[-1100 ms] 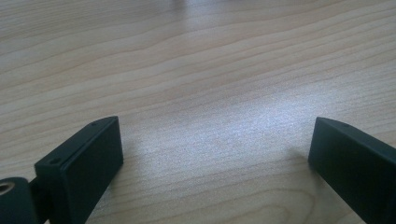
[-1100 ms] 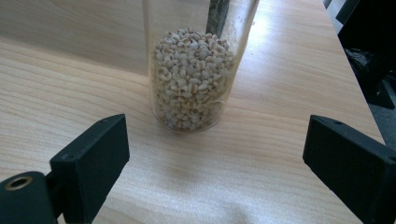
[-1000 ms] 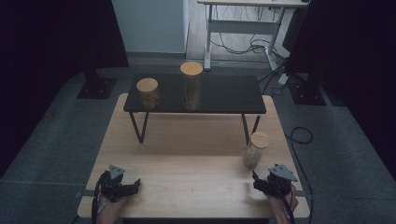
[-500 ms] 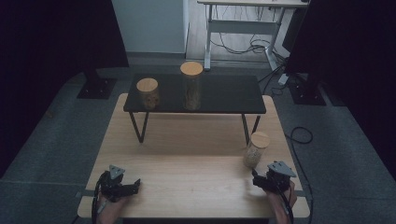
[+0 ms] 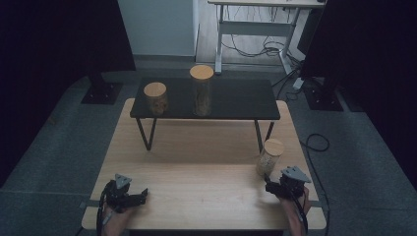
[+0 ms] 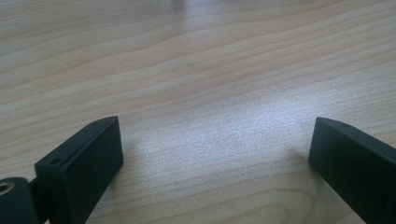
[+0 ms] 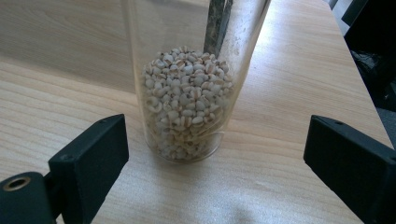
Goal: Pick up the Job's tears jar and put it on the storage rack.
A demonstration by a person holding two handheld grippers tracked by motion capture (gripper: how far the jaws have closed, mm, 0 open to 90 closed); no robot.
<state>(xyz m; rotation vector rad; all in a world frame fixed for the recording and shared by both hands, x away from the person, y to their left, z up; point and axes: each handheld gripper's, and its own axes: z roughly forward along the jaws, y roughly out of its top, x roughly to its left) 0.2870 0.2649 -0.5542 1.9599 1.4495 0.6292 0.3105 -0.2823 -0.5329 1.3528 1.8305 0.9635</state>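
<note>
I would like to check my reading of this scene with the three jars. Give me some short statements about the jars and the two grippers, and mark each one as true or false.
1. The jar of pale grains stands on the wooden table in front of the right gripper. True.
2. The right gripper is closed on that jar. False: its jaws stand wide apart, clear of the glass.
3. Two jars with wooden lids, a short jar and a tall jar, stand on the black shelf. True.
4. The left gripper holds a lid. False: its jaws are open over bare wood.
5. The jar of pale grains lies on its side. False: it stands upright.
</note>
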